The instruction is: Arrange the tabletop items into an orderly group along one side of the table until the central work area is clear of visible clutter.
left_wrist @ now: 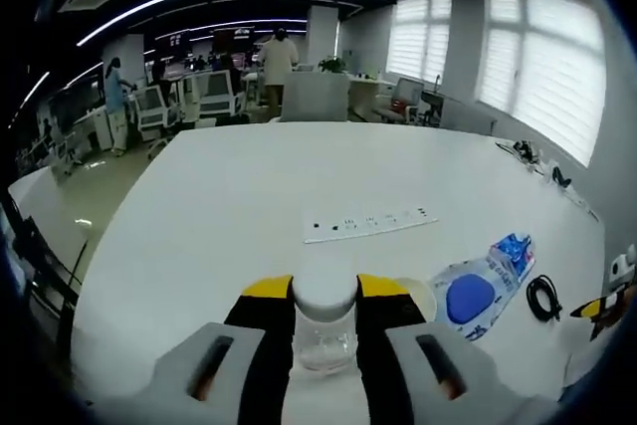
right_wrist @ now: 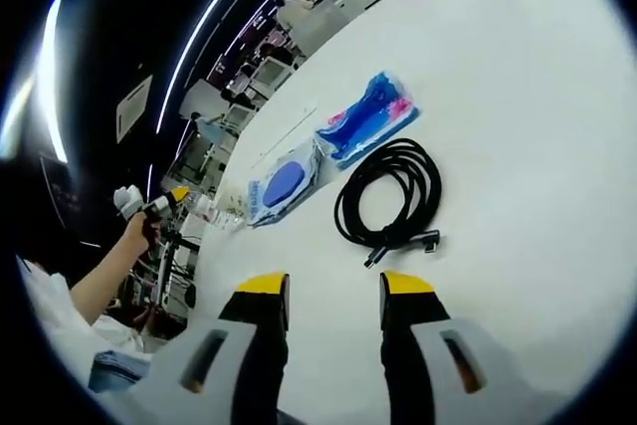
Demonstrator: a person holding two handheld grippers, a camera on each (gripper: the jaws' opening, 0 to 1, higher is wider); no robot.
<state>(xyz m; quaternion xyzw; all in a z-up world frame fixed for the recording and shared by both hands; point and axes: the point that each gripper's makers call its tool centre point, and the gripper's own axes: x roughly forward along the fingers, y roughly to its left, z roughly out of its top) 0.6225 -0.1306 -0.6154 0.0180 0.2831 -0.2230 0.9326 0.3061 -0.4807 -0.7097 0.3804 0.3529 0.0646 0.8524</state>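
Looking along the left gripper (left_wrist: 324, 291) in the left gripper view: its two yellow-tipped jaws rise from the bottom edge & pinch a small clear bottle (left_wrist: 324, 330) w/ a white cap, held upright between them over the near edge of a big white table (left_wrist: 249, 196). Just right of the jaws a pale round lid or cup (left_wrist: 420, 298) pokes out, partly hidden, can't tell which. Next to it, touching, lies a clear flat packet w/ a blue oval inside (left_wrist: 476, 296), and a second blue packet (left_wrist: 514, 247) overlaps its far end. A small black coiled cable (left_wrist: 543, 298) sits just right of the packets. Further up the table, mid-surface, a white power strip (left_wrist: 370, 225) lies flat, well apart from the rest. Tip of the other gripper shows at far right edge. Office desks, chairs & standing people in the bkgd.

Right gripper view: the right gripper (right_wrist: 334, 296) has its jaws spread apart w/ nothing between them, hovering over the white table (right_wrist: 518, 97). Just beyond the tips lies the black cable (right_wrist: 390, 201), looped in a coil, its plug ends nearest the jaws. Past it, the blue-oval packet (right_wrist: 286, 183) and the blue-pink packet (right_wrist: 370, 118) lie side by side, touching. At left, a person's hand (right_wrist: 139, 229) holds the left gripper (right_wrist: 149, 204) near the table edge.
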